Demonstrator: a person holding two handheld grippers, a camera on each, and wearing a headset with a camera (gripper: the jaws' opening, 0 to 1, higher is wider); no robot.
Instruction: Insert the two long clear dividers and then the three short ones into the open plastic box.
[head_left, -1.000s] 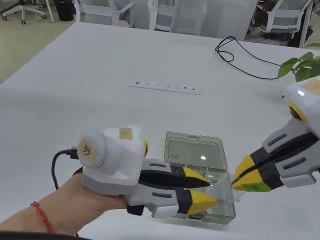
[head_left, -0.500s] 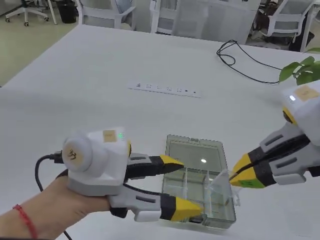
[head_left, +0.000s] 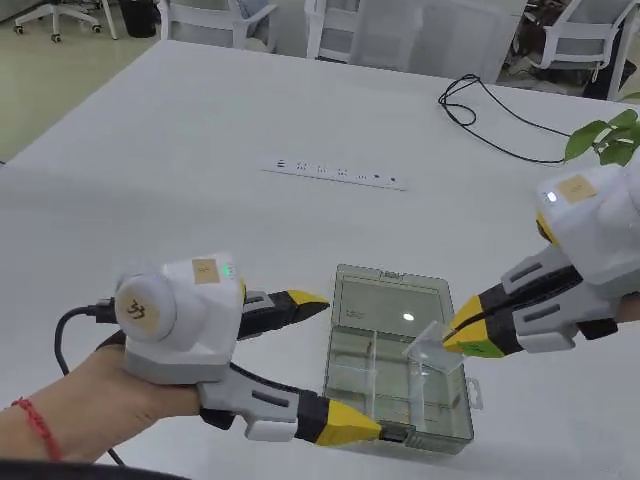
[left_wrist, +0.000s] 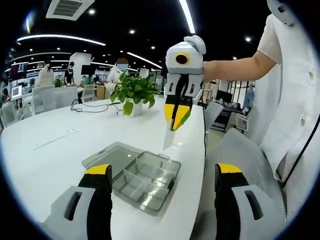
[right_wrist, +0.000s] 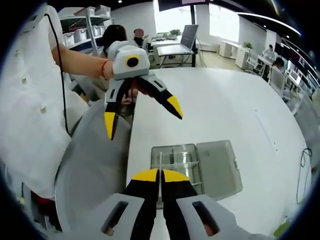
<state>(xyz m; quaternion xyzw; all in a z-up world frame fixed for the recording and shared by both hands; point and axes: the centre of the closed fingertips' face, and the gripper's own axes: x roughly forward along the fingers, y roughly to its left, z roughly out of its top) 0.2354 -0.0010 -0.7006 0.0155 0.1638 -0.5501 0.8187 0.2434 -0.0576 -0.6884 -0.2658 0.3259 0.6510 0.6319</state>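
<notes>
While gaping wide, box (head_left: 440, 438) just ahead, grips nothing with left gripper (head_left: 341, 365); clamps clear divider (head_left: 430, 353) between right gripper (head_left: 461, 339) jaws, box below.

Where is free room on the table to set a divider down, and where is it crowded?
Free: the bare table between the power strip and the plastic box. Crowded: over the box, where the open left gripper and the right gripper, holding a divider, meet; plant far right.
</notes>
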